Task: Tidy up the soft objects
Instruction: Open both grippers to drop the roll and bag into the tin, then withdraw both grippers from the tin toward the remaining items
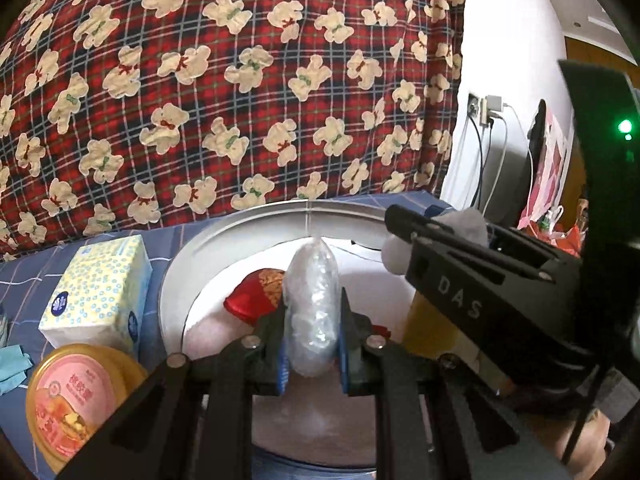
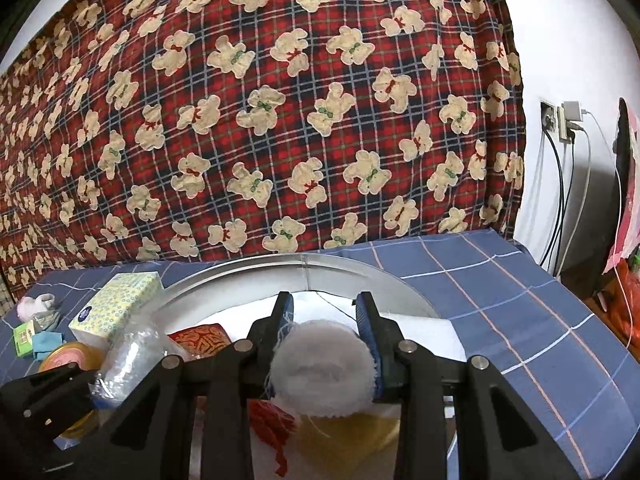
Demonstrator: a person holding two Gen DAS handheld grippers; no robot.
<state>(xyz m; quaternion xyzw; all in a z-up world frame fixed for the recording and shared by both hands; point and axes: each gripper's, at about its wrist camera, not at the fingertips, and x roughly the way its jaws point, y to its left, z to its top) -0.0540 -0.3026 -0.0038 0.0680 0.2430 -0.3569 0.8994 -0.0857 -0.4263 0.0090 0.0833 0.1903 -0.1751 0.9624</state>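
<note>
Basin (image 1: pixel 240 220) sits right below both tools on the bed: left tool (image 1: pixel 312 320) pinches an upright bubble-wrap roll (image 1: pixel 312 300), right tool (image 2: pixel 326 344) clamps a white pad (image 2: pixel 320 376), both hanging over it.

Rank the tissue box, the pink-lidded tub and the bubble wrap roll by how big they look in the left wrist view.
1. tissue box
2. pink-lidded tub, partly hidden by the left gripper
3. bubble wrap roll
The roll sits in the jaws, nearest the camera, so its true size is unsure.

A tissue box (image 2: pixel 116 306) sits at nine o'clock of the round basin (image 2: pixel 248 270); a quilt (image 2: pixel 256 112) lies behind at twelve.
</note>
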